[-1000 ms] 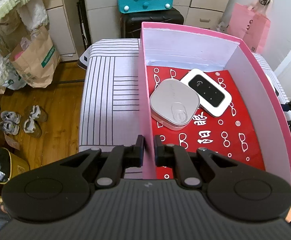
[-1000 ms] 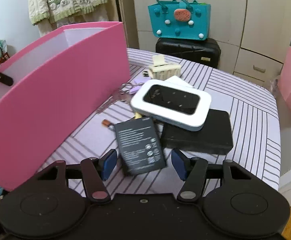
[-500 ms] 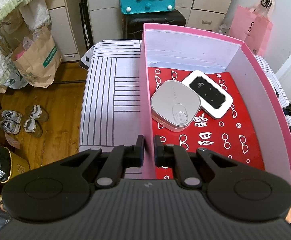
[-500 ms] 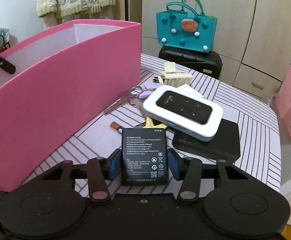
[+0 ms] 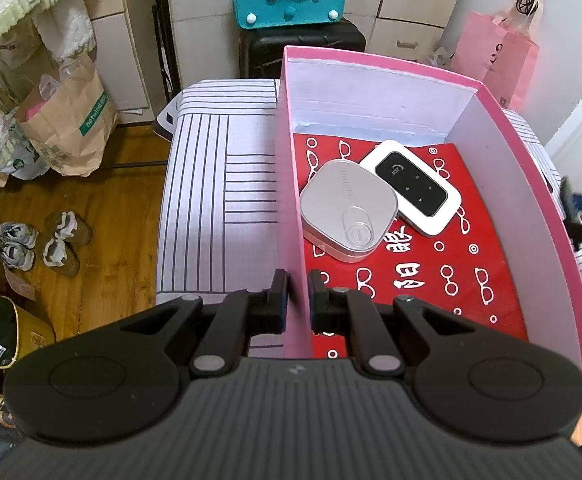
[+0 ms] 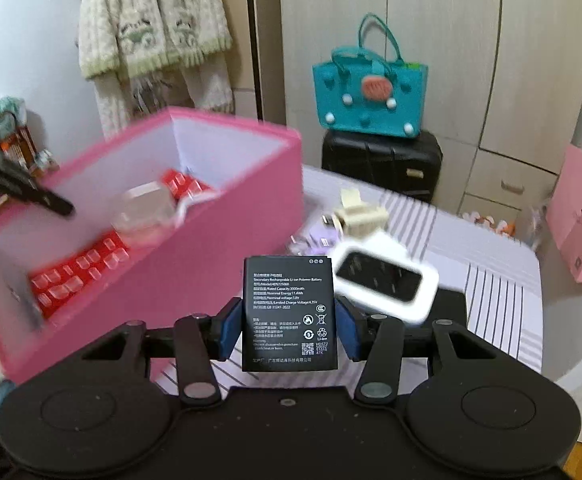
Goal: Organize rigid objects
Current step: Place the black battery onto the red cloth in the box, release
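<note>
Transfer step — right gripper (image 6: 289, 330) clamps the black battery (image 6: 289, 312) clear of the table, left gripper (image 5: 298, 296) pinches the pink box (image 5: 523, 184) wall; next, carry it over the rim and release inside.

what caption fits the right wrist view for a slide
Right gripper holds a black battery clear of the striped table, beside the pink box.

Flat black battery (image 6: 289, 312), label up, airborne beside open pink box (image 6: 195, 280)
</note>
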